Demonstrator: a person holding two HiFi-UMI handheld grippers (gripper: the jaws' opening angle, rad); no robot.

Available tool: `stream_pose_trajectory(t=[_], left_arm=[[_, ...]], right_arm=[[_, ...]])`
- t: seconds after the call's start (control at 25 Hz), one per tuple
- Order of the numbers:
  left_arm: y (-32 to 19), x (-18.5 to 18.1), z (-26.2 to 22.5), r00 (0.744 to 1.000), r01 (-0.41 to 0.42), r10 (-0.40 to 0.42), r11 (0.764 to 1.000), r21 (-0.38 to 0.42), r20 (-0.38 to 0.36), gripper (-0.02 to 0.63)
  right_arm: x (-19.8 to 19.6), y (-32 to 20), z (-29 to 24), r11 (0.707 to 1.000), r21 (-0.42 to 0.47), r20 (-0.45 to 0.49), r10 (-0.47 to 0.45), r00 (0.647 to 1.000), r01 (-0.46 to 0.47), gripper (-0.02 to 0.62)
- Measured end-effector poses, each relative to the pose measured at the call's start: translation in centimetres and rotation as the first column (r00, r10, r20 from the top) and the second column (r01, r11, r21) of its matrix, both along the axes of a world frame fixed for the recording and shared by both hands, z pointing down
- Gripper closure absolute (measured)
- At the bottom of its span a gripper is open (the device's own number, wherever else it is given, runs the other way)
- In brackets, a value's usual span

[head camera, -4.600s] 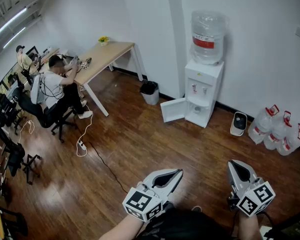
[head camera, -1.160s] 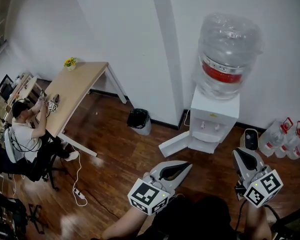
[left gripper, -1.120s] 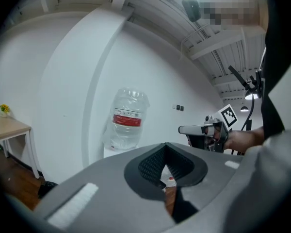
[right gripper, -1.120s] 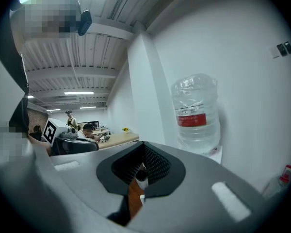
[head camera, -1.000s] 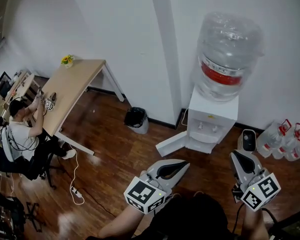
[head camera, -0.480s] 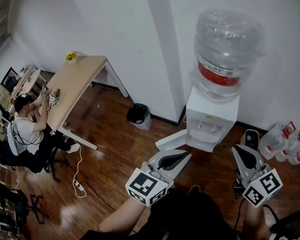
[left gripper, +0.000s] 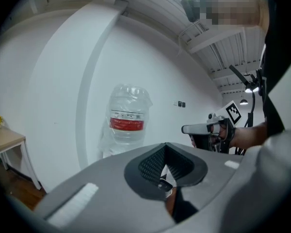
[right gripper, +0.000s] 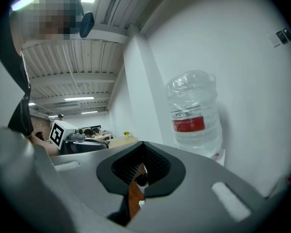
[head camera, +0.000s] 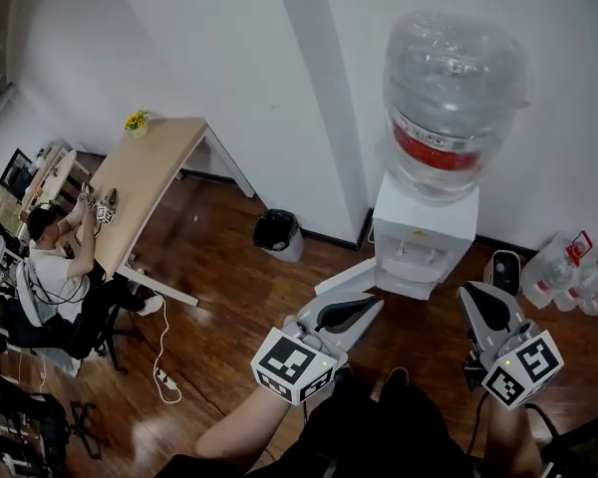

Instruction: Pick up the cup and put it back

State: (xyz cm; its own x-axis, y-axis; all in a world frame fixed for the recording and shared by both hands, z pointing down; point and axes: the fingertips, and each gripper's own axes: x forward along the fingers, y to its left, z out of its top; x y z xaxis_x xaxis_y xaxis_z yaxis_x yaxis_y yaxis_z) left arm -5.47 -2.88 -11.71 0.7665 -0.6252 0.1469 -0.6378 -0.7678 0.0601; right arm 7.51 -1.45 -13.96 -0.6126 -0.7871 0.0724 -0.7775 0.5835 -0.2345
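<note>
No cup shows in any view. A white water dispenser (head camera: 424, 237) with a big clear bottle (head camera: 448, 88) stands against the wall ahead, its lower door (head camera: 344, 279) swung open. My left gripper (head camera: 364, 307) is shut and empty, held low just before that door. My right gripper (head camera: 475, 292) is shut and empty too, to the right of the dispenser's foot. The bottle (left gripper: 128, 120) fills the middle of the left gripper view, beyond the left gripper (left gripper: 166, 147). It also stands (right gripper: 194, 115) beyond the right gripper (right gripper: 143, 147) in the right gripper view.
A black bin (head camera: 277, 232) sits by the wall left of the dispenser. A wooden table (head camera: 145, 182) with a seated person (head camera: 50, 267) is at far left. Water jugs (head camera: 578, 277) and a small white appliance (head camera: 503, 270) stand at right. A power strip (head camera: 164, 374) lies on the floor.
The dispenser has come much closer and larger in the head view than several seconds ago. Over the last second the view shifts only slightly. Both grippers stay shut and empty.
</note>
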Motion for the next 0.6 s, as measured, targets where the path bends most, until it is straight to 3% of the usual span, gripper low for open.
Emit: stream_pose_trajectory(t=[0.28,0.6], left_arm=[[-1.8,-1.9,0.0,1.000,0.005,-0.006,1.000,-0.015,-0.029,0.606],[-4.2,-3.1,7.5,1.000,-0.002,0.001,0.998,-0.057,-0.016,0.604]], right_arm=[[-1.3,-1.7,1.5,0.999,-0.001,-0.027,0.035,0.999,-0.035,0.595],[-1.6,-4.7,7.9,0.998,-0.013,-0.011,0.068,0.998,-0.068,0.595]])
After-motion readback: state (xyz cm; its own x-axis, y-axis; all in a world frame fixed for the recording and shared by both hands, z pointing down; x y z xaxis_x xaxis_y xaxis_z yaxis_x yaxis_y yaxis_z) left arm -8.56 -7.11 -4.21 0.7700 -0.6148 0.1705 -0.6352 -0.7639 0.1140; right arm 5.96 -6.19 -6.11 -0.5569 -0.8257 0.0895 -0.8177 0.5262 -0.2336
